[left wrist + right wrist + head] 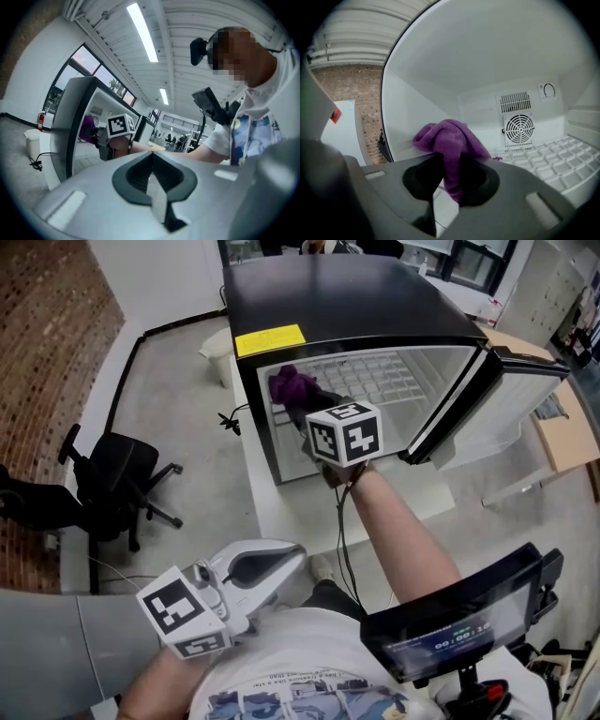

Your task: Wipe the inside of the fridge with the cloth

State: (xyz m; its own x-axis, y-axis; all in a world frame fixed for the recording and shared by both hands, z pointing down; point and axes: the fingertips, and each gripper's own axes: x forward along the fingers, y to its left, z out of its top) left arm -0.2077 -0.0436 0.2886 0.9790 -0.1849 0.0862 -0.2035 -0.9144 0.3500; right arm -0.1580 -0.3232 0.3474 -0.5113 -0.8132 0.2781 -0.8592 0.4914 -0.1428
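Clamping: right gripper (451, 177) has both jaws pressed onto the purple cloth (449, 140), which bunches above the jaw tips and hangs down between them.
Reach: this claw is inside the open fridge (347, 296); its marker cube (345, 432) sits at the fridge mouth in the head view, and the forearm trails back toward the person.
Cloth position: inside the fridge, just ahead of the claw and close to the left inner wall (408, 112); whether it touches that wall cannot be told.
Fridge interior: white. A fan grille (520, 130) is on the back wall, ahead and right of the claw. A round dial (548, 90) is above and right of the grille. A gridded panel (555, 159) lies low to the claw's right.
Fridge exterior: black cabinet on a white table (281, 512). A yellow label (269, 338) is on the top front edge, above the claw. The door (506, 399) is swung open to the claw's right.
Idle claw: left gripper (154, 183) has its jaws together with nothing between them. It is held low by the person's torso, well behind and left of the other claw, outside the fridge.
Surroundings: black office chair (122, 479) on the floor far left of both claws, with a brick wall (47, 334) beyond it. A dark screen (459, 624) is at the person's right side.
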